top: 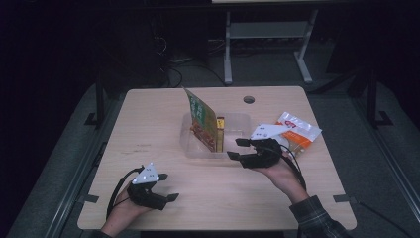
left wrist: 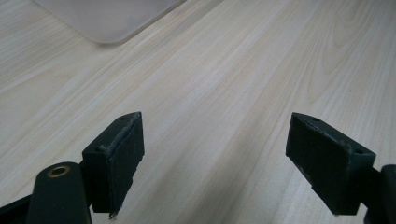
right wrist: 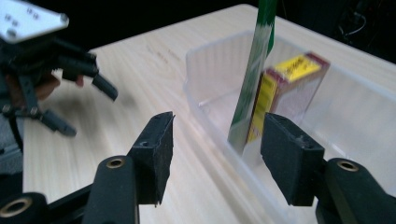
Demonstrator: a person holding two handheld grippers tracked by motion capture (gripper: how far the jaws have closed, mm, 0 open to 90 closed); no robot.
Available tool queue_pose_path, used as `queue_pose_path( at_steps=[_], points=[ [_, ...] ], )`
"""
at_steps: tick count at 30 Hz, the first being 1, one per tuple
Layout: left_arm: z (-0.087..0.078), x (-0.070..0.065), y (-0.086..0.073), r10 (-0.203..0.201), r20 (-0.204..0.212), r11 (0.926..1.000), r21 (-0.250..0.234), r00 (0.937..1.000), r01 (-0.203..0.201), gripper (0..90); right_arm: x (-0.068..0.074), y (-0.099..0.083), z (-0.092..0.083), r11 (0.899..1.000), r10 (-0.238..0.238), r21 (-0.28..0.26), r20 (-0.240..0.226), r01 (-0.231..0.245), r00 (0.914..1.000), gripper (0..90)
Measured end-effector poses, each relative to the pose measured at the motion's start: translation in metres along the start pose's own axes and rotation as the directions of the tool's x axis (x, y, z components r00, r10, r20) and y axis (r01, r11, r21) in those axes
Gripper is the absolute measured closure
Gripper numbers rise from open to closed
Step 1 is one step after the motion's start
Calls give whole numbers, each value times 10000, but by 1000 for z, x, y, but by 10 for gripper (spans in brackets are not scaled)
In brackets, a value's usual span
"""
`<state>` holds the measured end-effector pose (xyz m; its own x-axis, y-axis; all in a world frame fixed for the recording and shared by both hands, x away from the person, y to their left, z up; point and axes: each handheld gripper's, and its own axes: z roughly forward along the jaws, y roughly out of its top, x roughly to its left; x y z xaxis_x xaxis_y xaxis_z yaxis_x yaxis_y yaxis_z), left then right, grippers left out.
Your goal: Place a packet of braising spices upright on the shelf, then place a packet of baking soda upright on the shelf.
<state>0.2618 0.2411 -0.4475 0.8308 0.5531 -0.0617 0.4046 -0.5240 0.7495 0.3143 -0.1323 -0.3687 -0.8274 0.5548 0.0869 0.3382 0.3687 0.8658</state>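
Left gripper: sitting near the bench's front-left corner in the person's left hand, jaws gaping wide and gripping nothing; in the left gripper view only bare wood is lying between the pads, and whether they are touching the bench I cannot tell.

Right gripper: hovering right of the bench's middle in the right hand, jaws spread wide and holding nothing, tips pointing left at the tub's front-right corner; in the right gripper view the tub's near wall is showing between the pads, not touching them.

Bench: pale wood, carrying everything here.

Tub: clear plastic, resting at the bench's middle; one corner is showing at the top of the left gripper view.

Green packet: standing on edge inside the tub, leaning, its top rising above the rim.

Yellow box: standing upright in the tub, just right of the green packet, touching or nearly so.

White-and-orange bag: lying flat toward the bench's right edge, just behind the right gripper.

Hole: round, near the bench's back edge, right of centre.
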Motion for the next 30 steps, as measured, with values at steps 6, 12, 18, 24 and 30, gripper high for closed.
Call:
queue_pose_path(
  at_steps=[6,12,18,24,30],
  points=[
    [0,-1,1,87,10,9999,60,10000,-87,189,0,-16,-10,9997,108,215,68,-109,9999,439],
    [1,-1,0,-12,23,10000,47,10000,12,189,-5,-33,-20,9985,282,457,254,-294,9993,442],
    [0,-1,0,77,33,9999,74,10000,-77,189,-23,-41,-25,9966,610,508,664,-644,9959,459],
    [1,-1,0,131,73,9998,151,9999,-132,189,-49,-51,-29,9930,833,710,1462,-945,9857,546],
    [1,-1,0,133,72,9998,162,9999,-134,189,-79,-61,-32,9855,885,1180,2560,-1220,9626,741]
  ],
)
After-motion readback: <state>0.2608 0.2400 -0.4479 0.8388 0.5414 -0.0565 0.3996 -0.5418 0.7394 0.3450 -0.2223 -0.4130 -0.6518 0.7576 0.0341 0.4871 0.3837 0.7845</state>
